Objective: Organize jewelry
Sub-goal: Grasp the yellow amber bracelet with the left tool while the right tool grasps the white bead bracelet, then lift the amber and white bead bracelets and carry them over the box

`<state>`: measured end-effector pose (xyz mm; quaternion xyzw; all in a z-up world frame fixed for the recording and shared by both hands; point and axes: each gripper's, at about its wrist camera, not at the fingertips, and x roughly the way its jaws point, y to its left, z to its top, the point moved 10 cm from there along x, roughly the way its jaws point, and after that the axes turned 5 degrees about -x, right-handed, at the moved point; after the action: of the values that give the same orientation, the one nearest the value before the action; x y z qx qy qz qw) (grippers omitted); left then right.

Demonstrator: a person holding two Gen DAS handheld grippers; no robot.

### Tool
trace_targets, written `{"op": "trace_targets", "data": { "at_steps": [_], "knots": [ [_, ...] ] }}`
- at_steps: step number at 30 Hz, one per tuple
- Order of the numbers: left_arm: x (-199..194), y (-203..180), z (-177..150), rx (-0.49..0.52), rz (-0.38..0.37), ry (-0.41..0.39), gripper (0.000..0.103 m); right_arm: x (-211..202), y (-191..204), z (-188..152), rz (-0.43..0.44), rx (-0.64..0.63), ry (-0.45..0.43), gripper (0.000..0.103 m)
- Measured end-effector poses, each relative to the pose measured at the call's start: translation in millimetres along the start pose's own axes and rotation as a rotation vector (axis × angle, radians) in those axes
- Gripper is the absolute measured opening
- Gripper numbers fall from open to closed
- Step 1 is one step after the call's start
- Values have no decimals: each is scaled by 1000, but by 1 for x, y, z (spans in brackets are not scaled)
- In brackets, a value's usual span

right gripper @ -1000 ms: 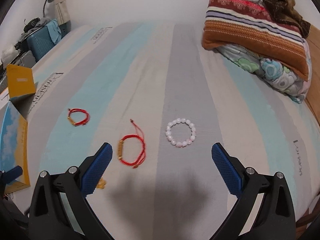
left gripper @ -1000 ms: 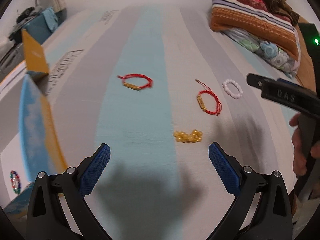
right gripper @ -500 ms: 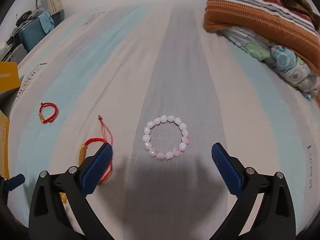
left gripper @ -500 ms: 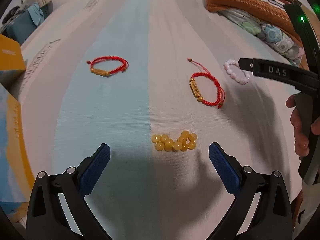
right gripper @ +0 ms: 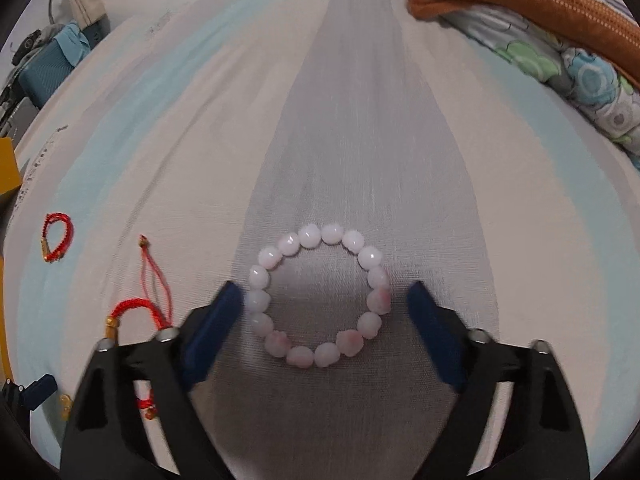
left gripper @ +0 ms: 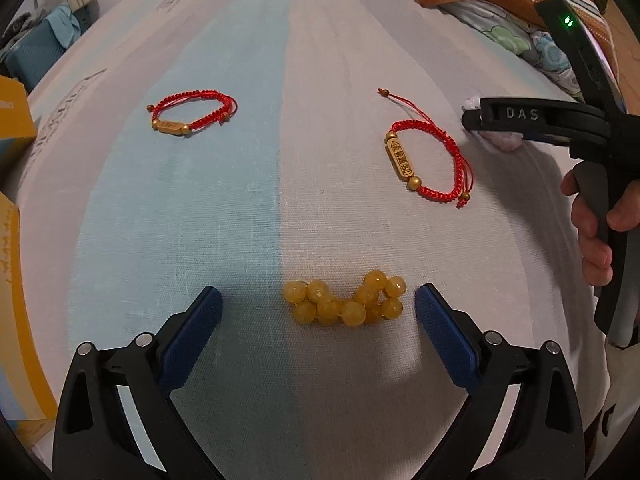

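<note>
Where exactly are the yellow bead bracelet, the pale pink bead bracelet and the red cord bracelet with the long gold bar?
yellow bead bracelet (left gripper: 345, 300): left wrist view, middle of the bunched beads.
pale pink bead bracelet (right gripper: 331, 234): right wrist view, a far-side bead.
red cord bracelet (left gripper: 400, 159): left wrist view, its gold bar.

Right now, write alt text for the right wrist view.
Open right tongs straddle a pink bead bracelet lying flat on a striped bedsheet. Two red cord bracelets lie to the left, a folded blanket top right.
</note>
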<state>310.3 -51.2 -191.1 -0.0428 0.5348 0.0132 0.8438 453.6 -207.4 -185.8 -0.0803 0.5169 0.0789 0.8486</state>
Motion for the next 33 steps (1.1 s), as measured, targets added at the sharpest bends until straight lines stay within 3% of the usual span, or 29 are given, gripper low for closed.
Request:
{"op": "trace_targets", "data": {
  "at_steps": [5,11,16,20,33],
  "knots": [
    [-2,-1,1,-5,10,-13,78,2,-3,-2,13,12,2,48],
    [-6,6,1,-24,15,-18,54,1,-4,-7,5,20,12,22],
    [-8,8,2,-38,-5,-14,38,0,-6,-7,5,25,9,19],
    [-11,10,2,-24,-10,-19,17,-1,-7,-7,8,28,-5,18],
    [-22,16,-3,-13,-26,-24,15,-10,-9,-8,19,46,-35,18]
  ]
}}
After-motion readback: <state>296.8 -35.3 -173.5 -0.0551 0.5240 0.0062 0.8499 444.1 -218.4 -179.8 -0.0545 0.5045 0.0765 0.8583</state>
